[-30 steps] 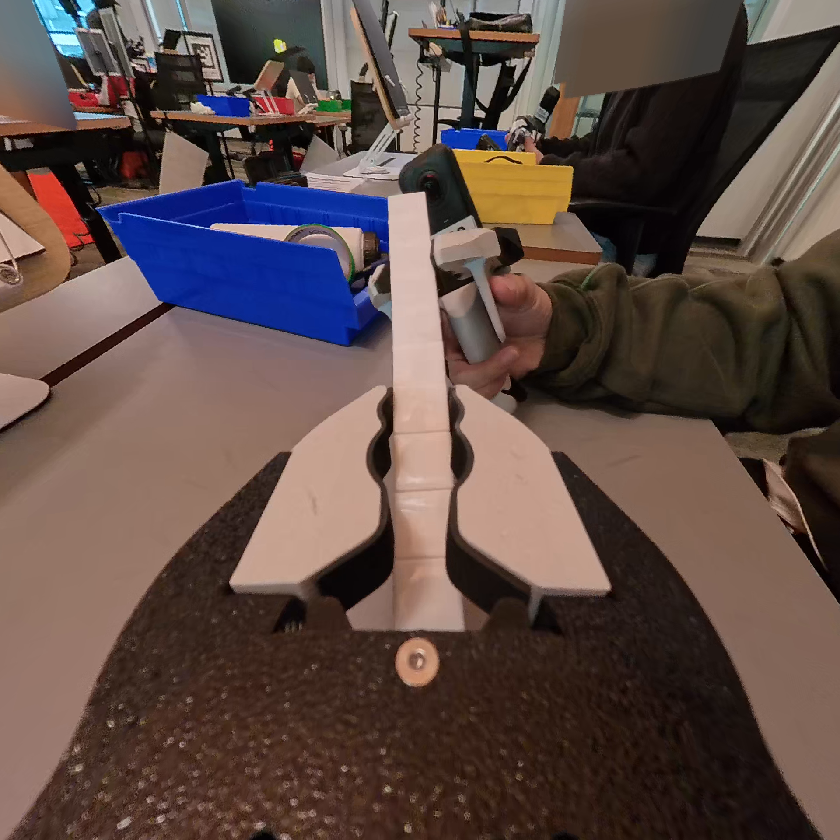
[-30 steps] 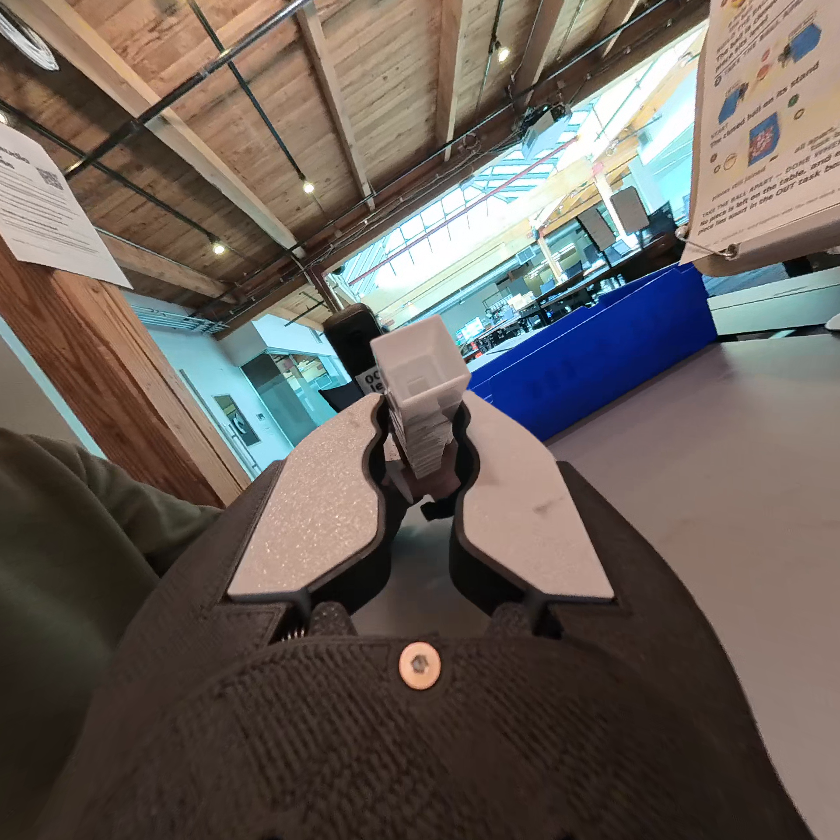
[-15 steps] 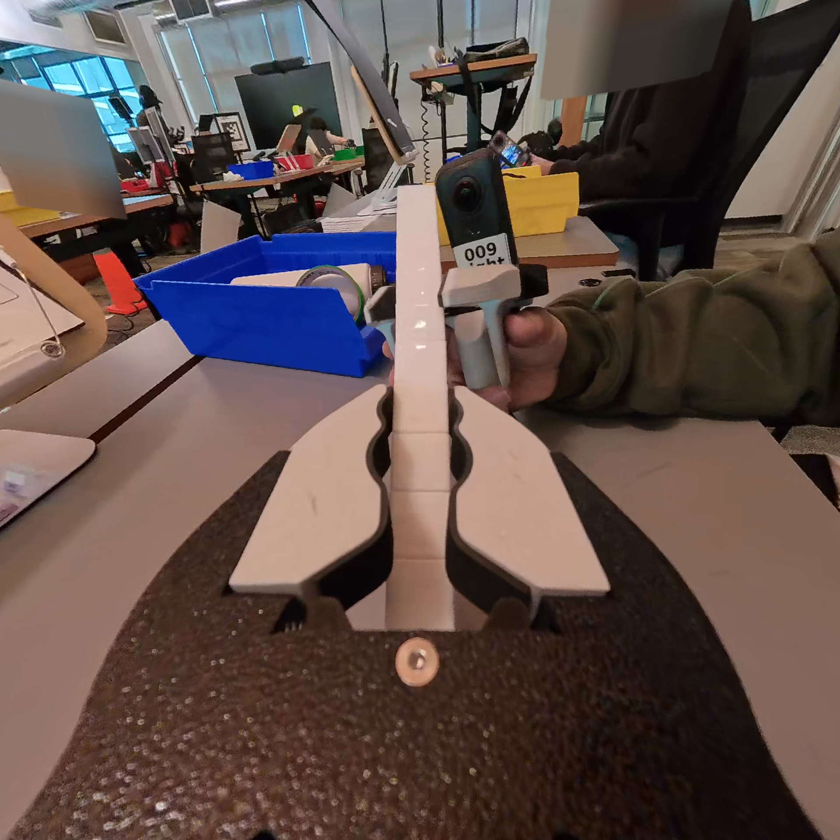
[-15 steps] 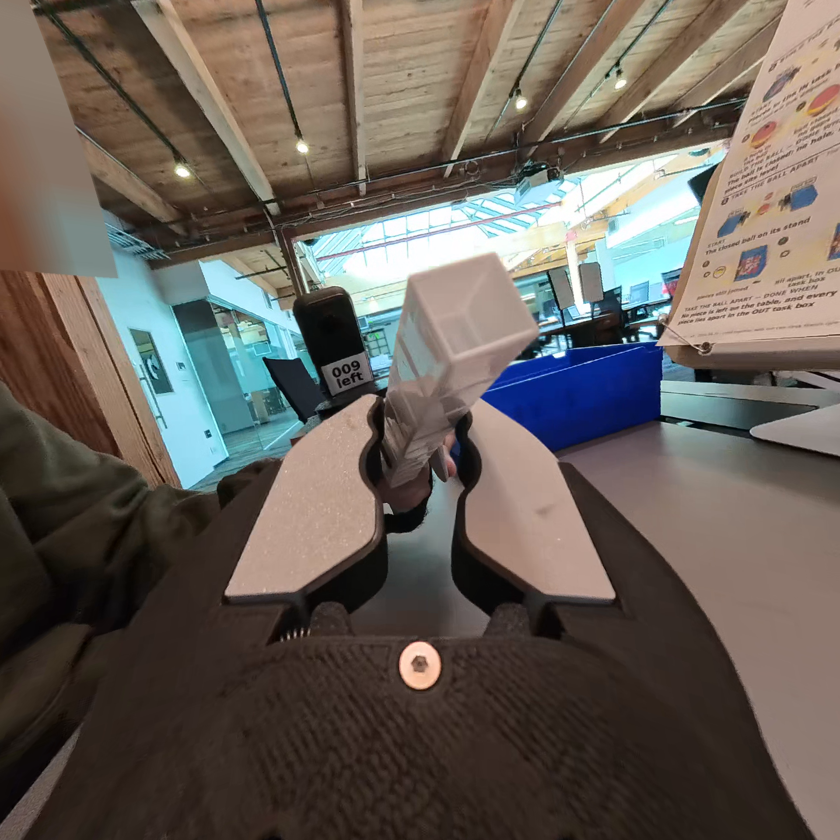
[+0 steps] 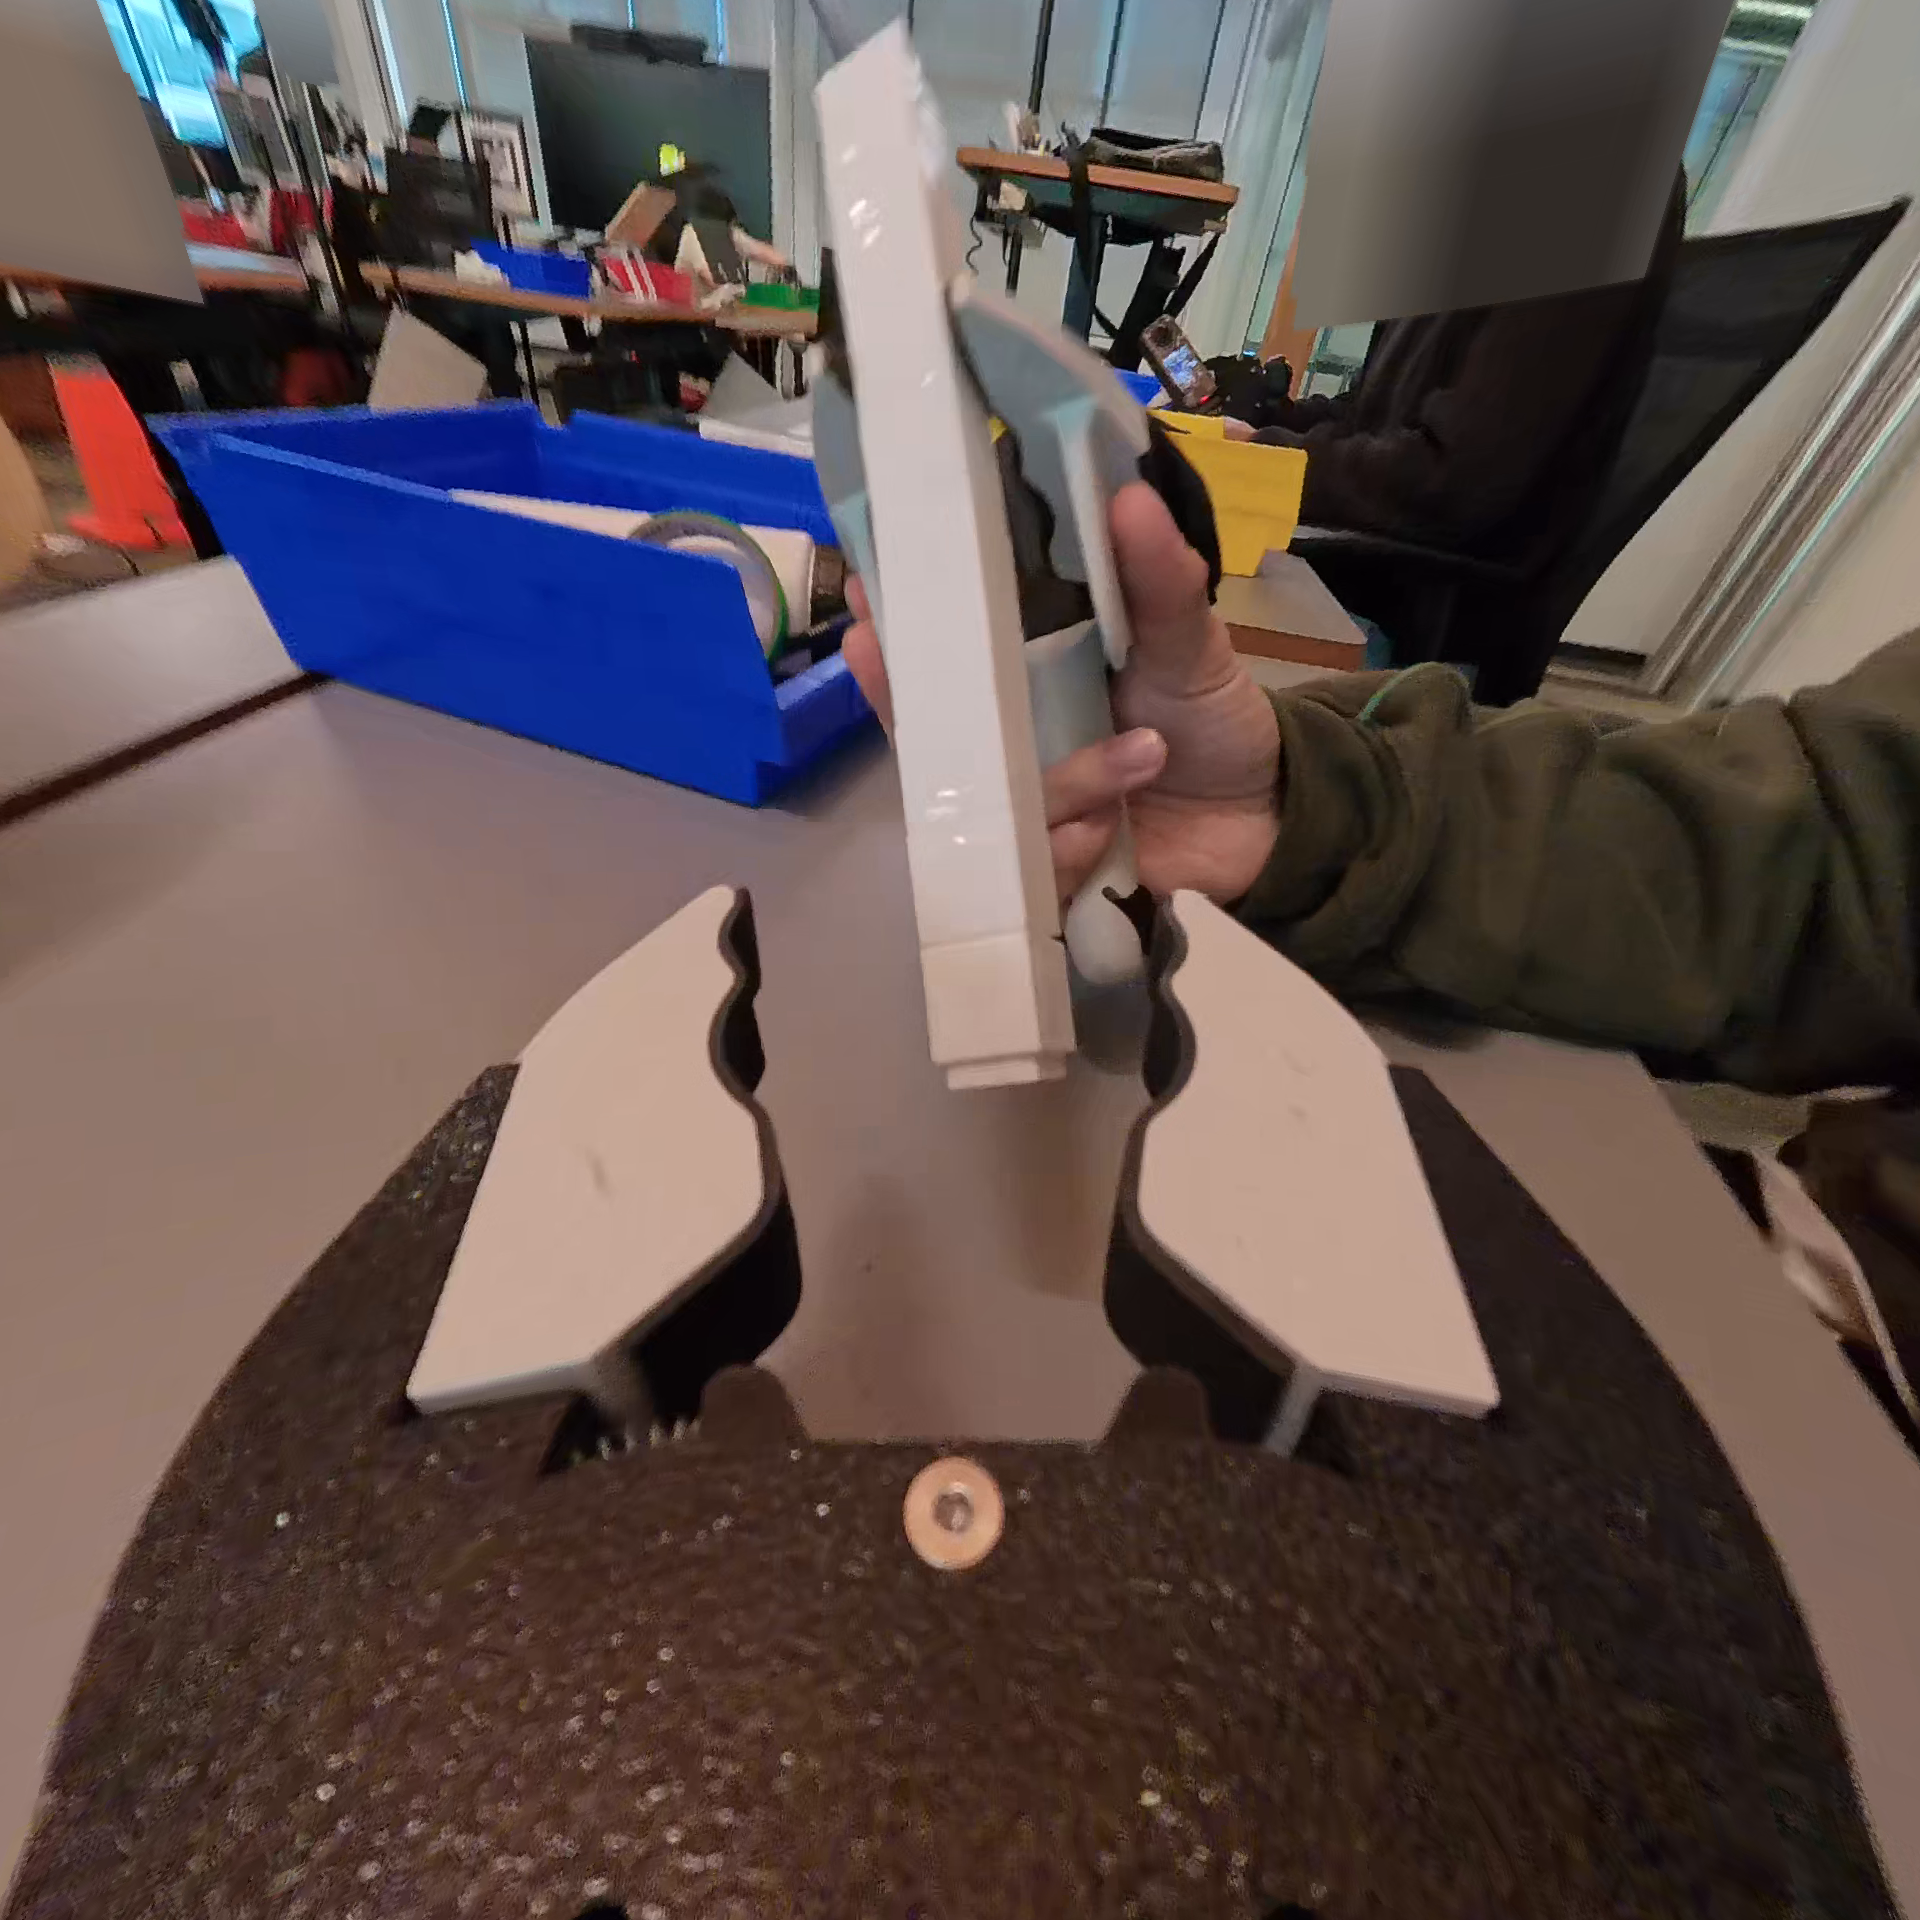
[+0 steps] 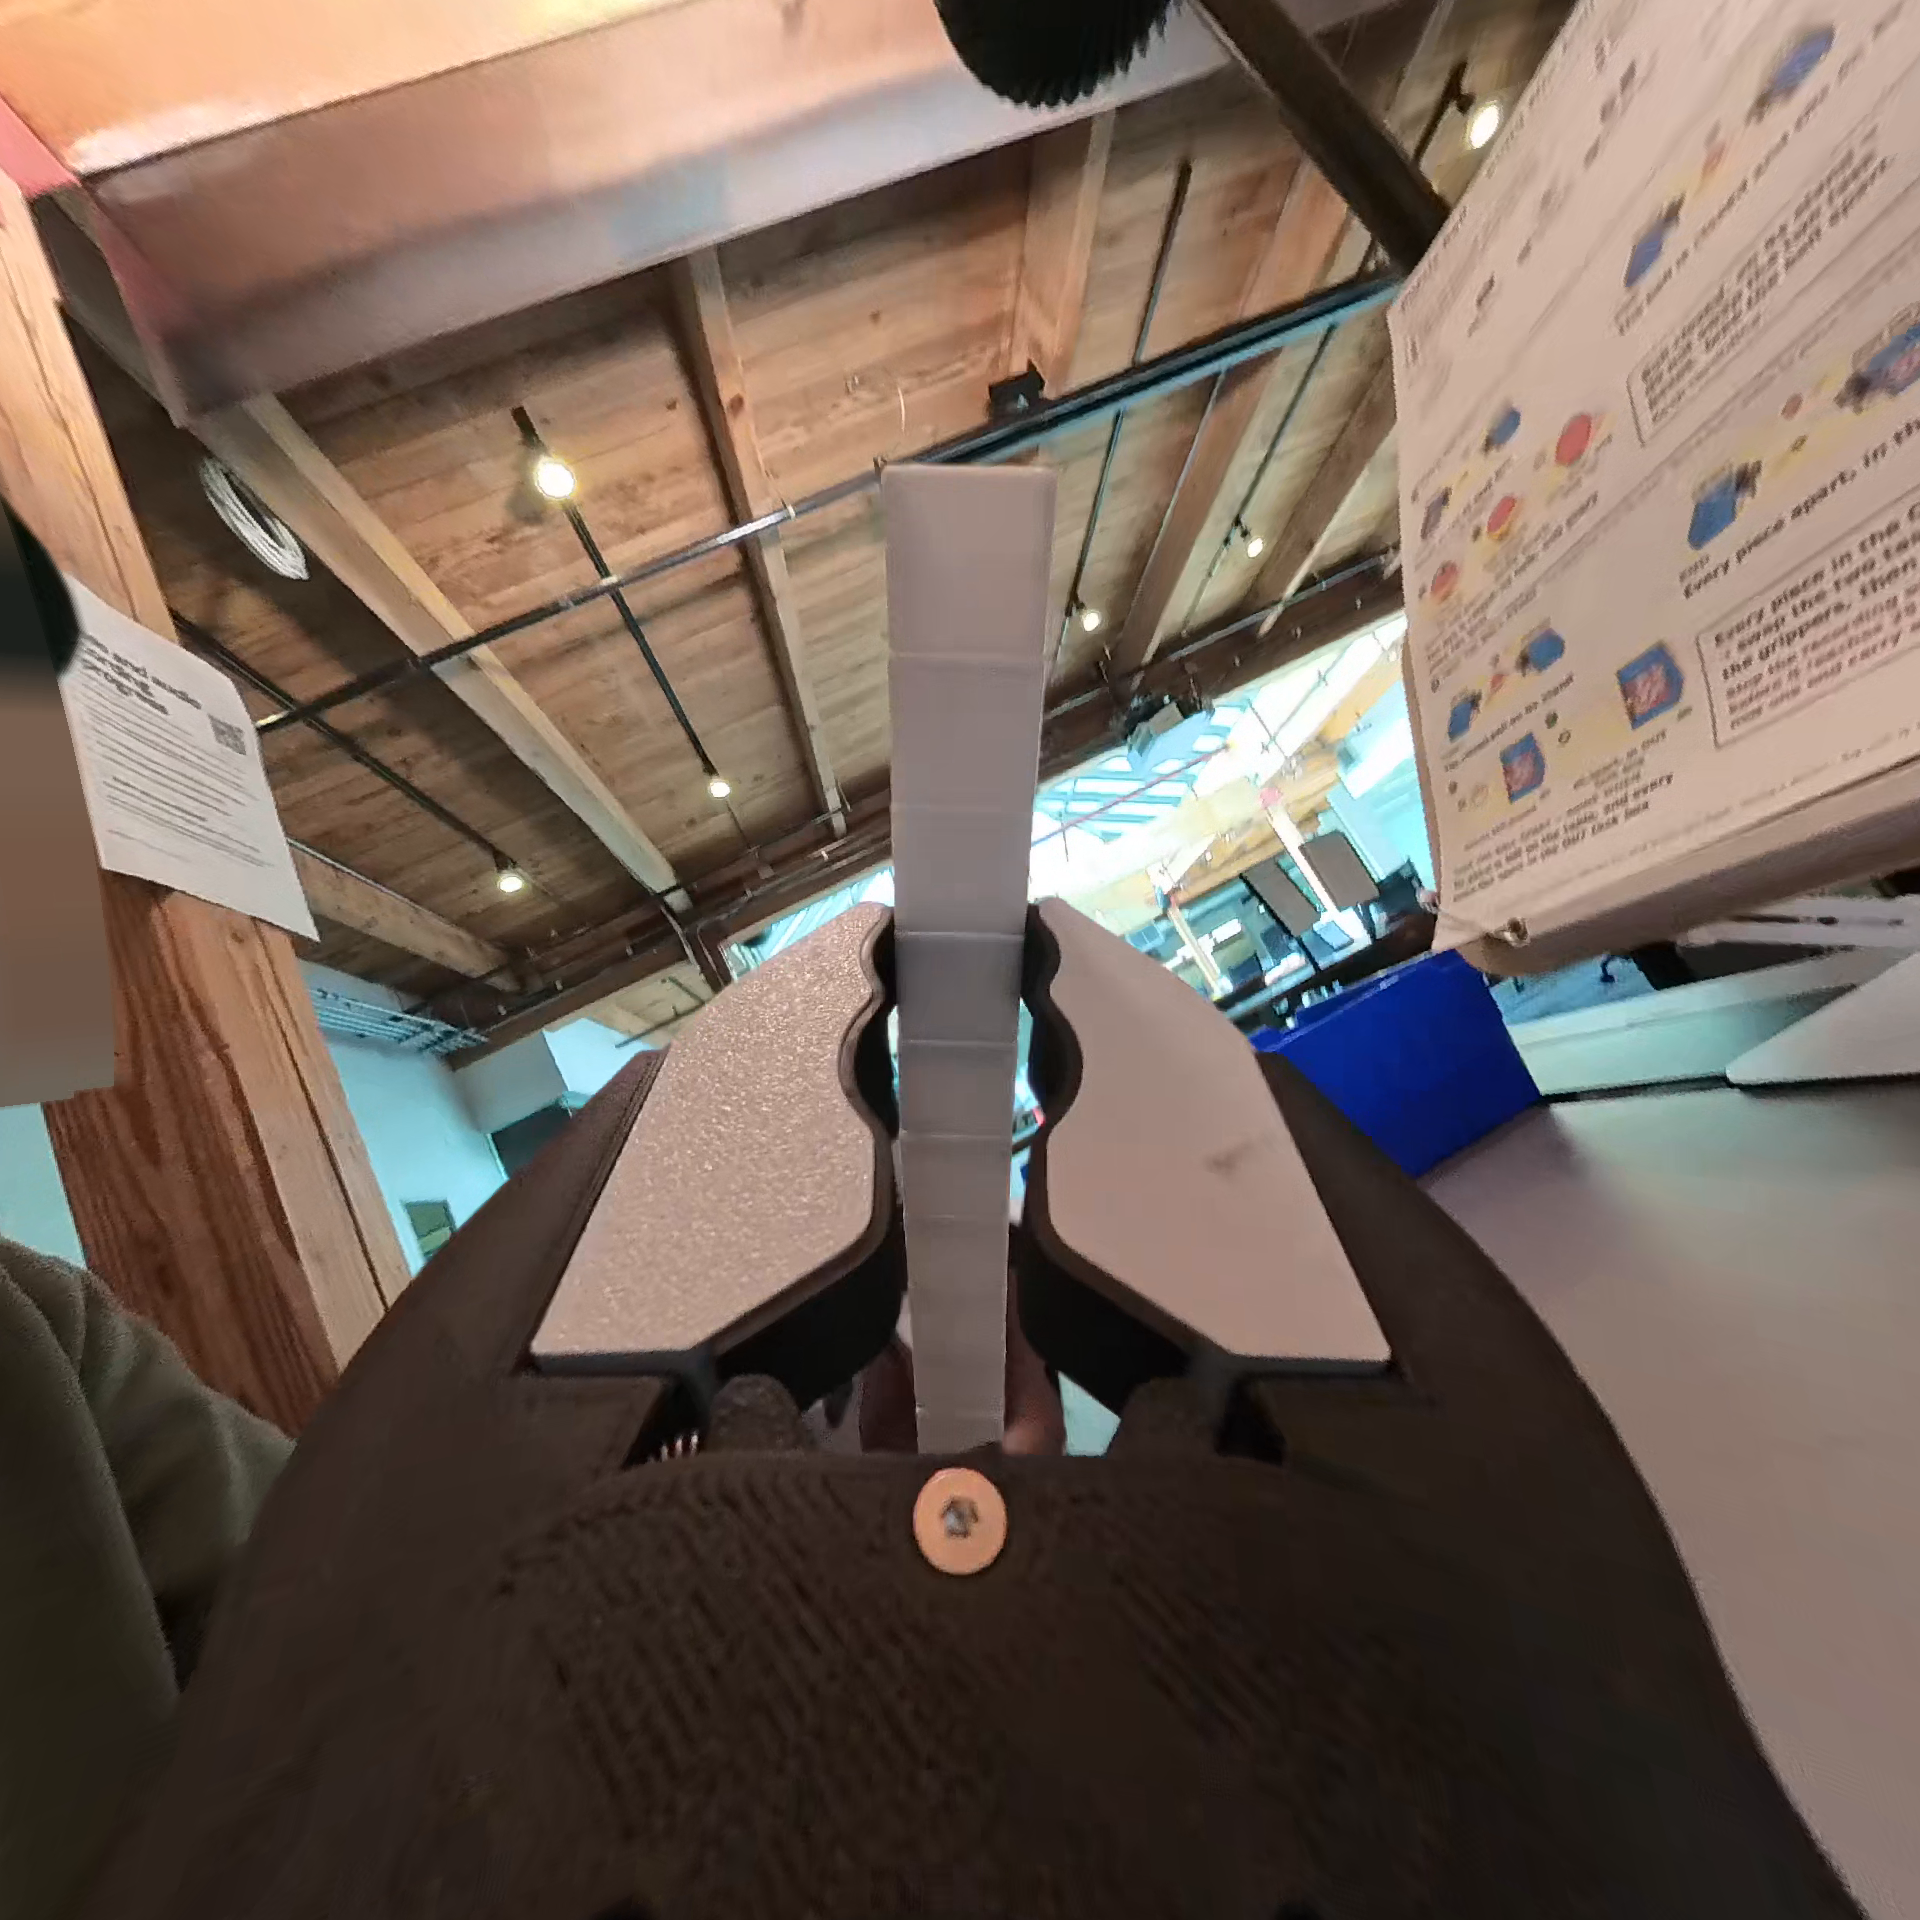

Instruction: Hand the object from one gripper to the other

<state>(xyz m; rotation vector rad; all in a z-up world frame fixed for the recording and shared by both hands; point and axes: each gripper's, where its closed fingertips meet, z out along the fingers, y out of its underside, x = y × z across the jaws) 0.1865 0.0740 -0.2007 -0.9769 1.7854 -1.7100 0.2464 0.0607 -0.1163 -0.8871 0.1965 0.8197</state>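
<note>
The object is a long white square bar made of stacked segments (image 5: 935, 623). In the left wrist view my left gripper (image 5: 951, 914) is open above the grey table, its jaws wide apart and empty. The bar's lower end hangs just above and between the fingertips, clear of both. The other gripper's grey fingers (image 5: 1049, 436), held by a hand (image 5: 1174, 748), clamp the bar near its middle and hold it nearly upright. In the right wrist view my right gripper (image 6: 961, 920) is shut on the bar (image 6: 966, 727), which points up toward the wooden ceiling.
A blue bin (image 5: 499, 613) with rolls inside stands on the grey table (image 5: 312, 935) behind the bar. A yellow bin (image 5: 1257, 488) and a seated person (image 5: 1455, 447) are at the back right. An instruction sheet (image 6: 1662, 520) hangs at the right, a wooden post (image 6: 208, 1091) at the left. Spacing between my two grippers at the tips: around 10 centimeters.
My left gripper has opened and let go of the bar. The right gripper, still shut on it, has tilted the bar upright and drawn it out of the left jaws.
</note>
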